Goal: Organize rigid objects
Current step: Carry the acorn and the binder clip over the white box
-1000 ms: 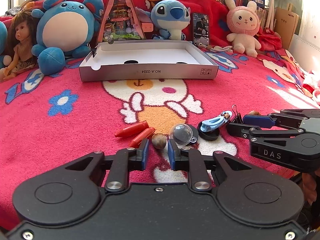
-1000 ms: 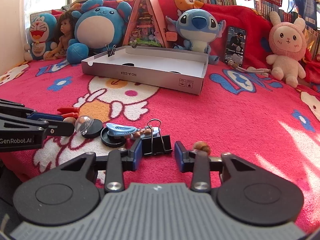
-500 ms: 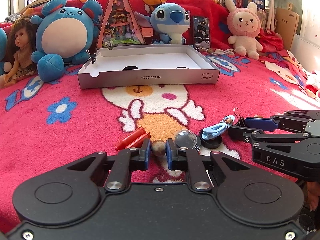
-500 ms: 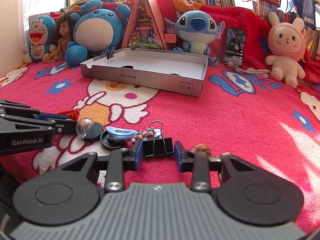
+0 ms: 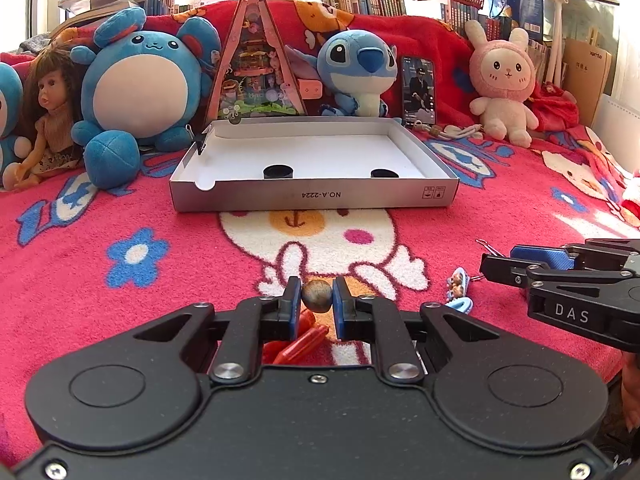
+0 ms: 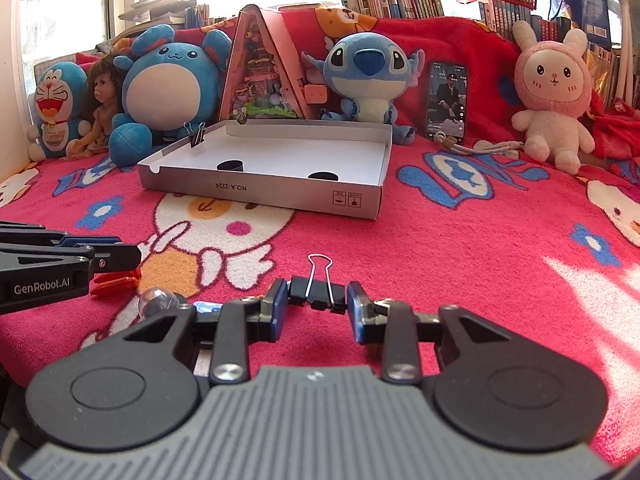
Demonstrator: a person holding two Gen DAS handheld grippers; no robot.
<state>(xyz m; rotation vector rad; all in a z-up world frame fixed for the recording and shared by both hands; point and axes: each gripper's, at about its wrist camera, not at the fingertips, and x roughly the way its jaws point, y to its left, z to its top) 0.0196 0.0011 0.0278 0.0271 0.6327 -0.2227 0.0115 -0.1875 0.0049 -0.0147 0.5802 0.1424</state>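
Your left gripper (image 5: 316, 300) is clamped on a small brown round nut (image 5: 316, 297); both blue pads press its sides and it sits clear of the red blanket (image 5: 160, 300). Directly under that gripper lie two red crayons (image 5: 298, 342), side by side on the blanket.

Your right gripper (image 6: 317, 304) has a black binder clip (image 6: 318, 294) between its pads. The left pad touches the clip's end; at the right end contact looks made but is hard to confirm. The clip's wire handle stands up and points away from you. The figure has fallen over the last second, though the last step is small.

A clear dome-shaped piece (image 6: 157, 302) rests on the blanket to the left of the right gripper, near the crayons. A small blue item with a tiny bear charm (image 5: 458, 292) lies between the two grippers; what it is cannot be told.

The open white cardboard box (image 5: 312, 196) sits well ahead on the blanket. Two black round things (image 5: 277, 171) lie inside it near its front wall, apart from each other. A second binder clip (image 6: 197, 134) is clipped on the box's left wall.

Plush toys and a doll line the back.
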